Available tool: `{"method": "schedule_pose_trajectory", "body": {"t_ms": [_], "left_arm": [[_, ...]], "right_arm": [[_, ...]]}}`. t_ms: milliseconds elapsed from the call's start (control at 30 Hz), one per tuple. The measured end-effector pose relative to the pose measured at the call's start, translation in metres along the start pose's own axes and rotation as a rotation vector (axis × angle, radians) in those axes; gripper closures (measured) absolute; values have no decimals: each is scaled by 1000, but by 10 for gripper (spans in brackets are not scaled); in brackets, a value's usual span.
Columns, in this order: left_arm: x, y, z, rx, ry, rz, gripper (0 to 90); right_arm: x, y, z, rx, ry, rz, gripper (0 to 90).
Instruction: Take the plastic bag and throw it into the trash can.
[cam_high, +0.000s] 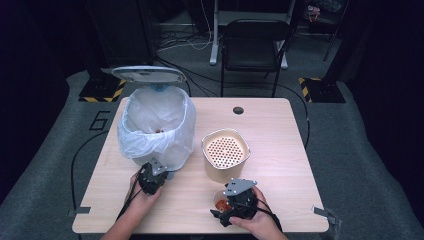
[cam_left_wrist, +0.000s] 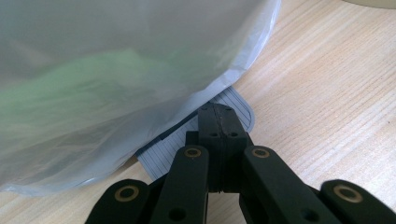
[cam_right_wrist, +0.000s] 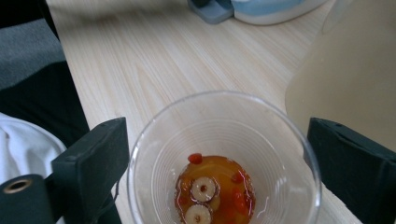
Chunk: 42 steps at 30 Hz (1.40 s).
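Note:
A pedal bin (cam_high: 156, 125) lined with a white bag stands at the table's left, its lid (cam_high: 148, 74) raised. My left gripper (cam_high: 161, 176) (cam_left_wrist: 217, 112) is shut and empty, its tips pressed onto the bin's grey ribbed pedal (cam_left_wrist: 238, 105). Near the front edge, my right gripper (cam_high: 221, 206) (cam_right_wrist: 217, 126) has a jaw against each side of a clear plastic cup (cam_high: 220, 202) (cam_right_wrist: 224, 116). Orange liquid with red berries and pale slices (cam_right_wrist: 212, 193) lies in the cup's bottom. A beige container with a perforated strainer top (cam_high: 225, 151) (cam_right_wrist: 348, 70) stands just behind the cup.
The bag (cam_left_wrist: 116, 79) bulges over the pedal. A small dark item lies inside the bin (cam_high: 159, 131). The table (cam_high: 280, 150) has a cable hole (cam_high: 238, 110) at the back. A black chair (cam_high: 254, 45) stands beyond it. The front edge is right at my hands.

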<state>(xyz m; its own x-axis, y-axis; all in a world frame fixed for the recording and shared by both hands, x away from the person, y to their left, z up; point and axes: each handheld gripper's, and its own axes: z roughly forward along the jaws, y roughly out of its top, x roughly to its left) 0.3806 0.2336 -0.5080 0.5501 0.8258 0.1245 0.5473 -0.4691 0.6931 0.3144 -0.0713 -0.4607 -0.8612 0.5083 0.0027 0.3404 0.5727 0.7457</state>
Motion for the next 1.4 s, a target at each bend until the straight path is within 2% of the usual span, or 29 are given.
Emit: {"method": "schedule_pose_trajectory", "body": {"t_ms": [200,300,367,467,633,733,800,1000,1067,1100,1233,1333,1367,1400], "left_arm": [[1,0,0,2,-3,2,900],[1,0,0,4,-2,4,900],[0,0,0,1,0,0,900],[0,0,0,2,1,2,900],[0,0,0,2,1,0,900],[0,0,0,2,0,3,900],[0,0,0,0,2,-6,900],[0,0,0,3,2,2,900],[0,0,-1,14,-1,4,900],[0,0,0,1,4,-2,900],[0,0,0,2,4,-2,900],[0,0,0,2,4,0,900],[0,0,0,2,3,0,900],[0,0,0,1,3,-1,900]], "right_arm": [[-1,-3,1,9,-2,-3,194],[-2,-3,0,9,-12,8,206],[-4,-3,-1,12,-21,-3,209],[-8,-4,-4,14,-39,18,210],[-25,-5,-15,3,-89,49,211],[-38,-9,-23,-4,-128,82,211],[-49,-11,-28,-11,-155,88,211],[-77,-21,-43,-16,-243,168,212],[-85,-24,-47,-8,-257,175,211],[-88,-26,-48,-12,-269,192,211],[-101,-33,-51,-6,-299,222,211],[-107,-38,-52,2,-312,239,210],[-108,-40,-51,0,-322,260,211],[-109,-41,-52,3,-322,257,210]]}}
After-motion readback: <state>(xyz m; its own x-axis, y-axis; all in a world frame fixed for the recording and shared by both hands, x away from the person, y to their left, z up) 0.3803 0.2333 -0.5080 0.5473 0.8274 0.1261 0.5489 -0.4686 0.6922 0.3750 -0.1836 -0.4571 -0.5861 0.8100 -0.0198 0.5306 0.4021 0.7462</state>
